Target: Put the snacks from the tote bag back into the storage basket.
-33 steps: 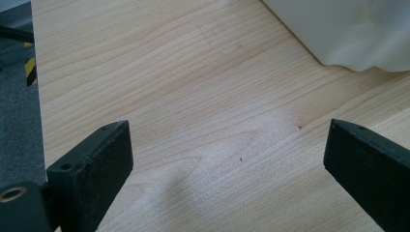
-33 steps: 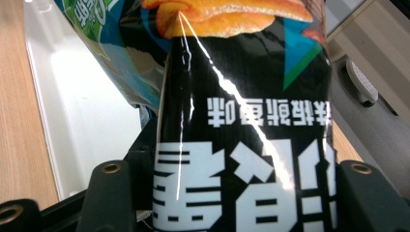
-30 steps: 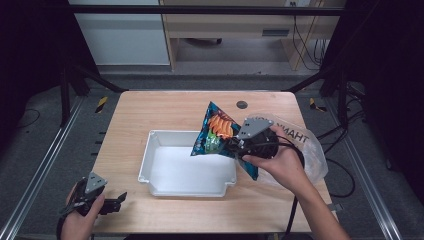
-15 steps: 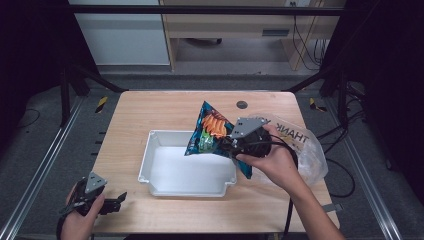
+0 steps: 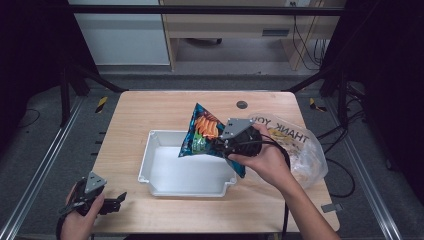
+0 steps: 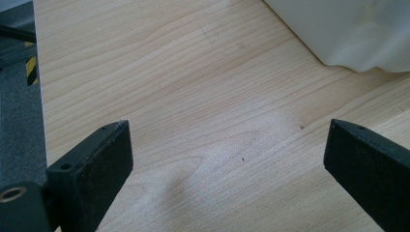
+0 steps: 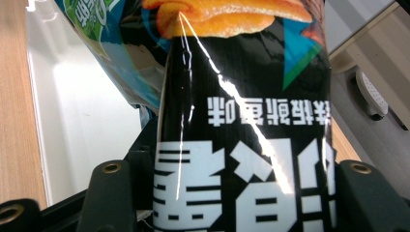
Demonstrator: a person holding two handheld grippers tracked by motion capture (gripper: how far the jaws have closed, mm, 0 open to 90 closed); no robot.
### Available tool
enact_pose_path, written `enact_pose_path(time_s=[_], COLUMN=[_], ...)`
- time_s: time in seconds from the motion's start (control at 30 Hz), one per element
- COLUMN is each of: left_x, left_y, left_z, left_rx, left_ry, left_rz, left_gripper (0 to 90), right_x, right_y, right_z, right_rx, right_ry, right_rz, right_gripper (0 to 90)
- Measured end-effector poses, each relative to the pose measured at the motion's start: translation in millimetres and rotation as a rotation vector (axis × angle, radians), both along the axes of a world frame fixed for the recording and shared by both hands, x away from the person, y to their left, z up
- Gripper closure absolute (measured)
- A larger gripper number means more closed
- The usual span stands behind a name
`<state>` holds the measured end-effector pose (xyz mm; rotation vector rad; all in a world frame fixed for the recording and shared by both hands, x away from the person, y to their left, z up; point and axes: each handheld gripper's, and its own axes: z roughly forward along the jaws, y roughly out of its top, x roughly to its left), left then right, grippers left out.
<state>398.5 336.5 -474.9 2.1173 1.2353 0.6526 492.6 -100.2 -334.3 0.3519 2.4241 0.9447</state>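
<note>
One snack bag (image 5: 202, 135) is present. It is glossy foil, blue at the edges, with orange chips printed on the front and a black panel carrying white characters, which read upside down in the right gripper view. The foil is creased and reflects light.

The right gripper (image 5: 225, 143) pinches the bag between its fingers, one finger on each side of the black panel (image 7: 241, 159). The bag hangs tilted over the 2 o'clock corner of one white tray (image 5: 165, 172), which sits at the table (image 5: 150, 107) centre.

One clear plastic bag (image 5: 305, 150) printed "THANK YOU" lies at 3 o'clock of the tray. One small dark disc (image 5: 242, 104) lies at 12 o'clock.

The left gripper (image 5: 117, 200) rests at the 7 o'clock table corner, its fingers (image 6: 92, 169) spread apart over bare wood, with nothing between them.
</note>
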Motion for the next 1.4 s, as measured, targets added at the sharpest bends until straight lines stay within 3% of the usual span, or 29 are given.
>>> enact_pose_path(time_s=[1.4], left_x=[-0.3], left_y=[4.6], left_z=[1.0], left_rx=[-0.011], left_ry=[-0.003], left_rz=[0.015], left_gripper=[3.1], right_x=[3.0], right_y=[35.5], right_z=[-20.7], right_rx=[-0.052], right_ry=[0.043], right_rz=[0.074], right_gripper=[41.9])
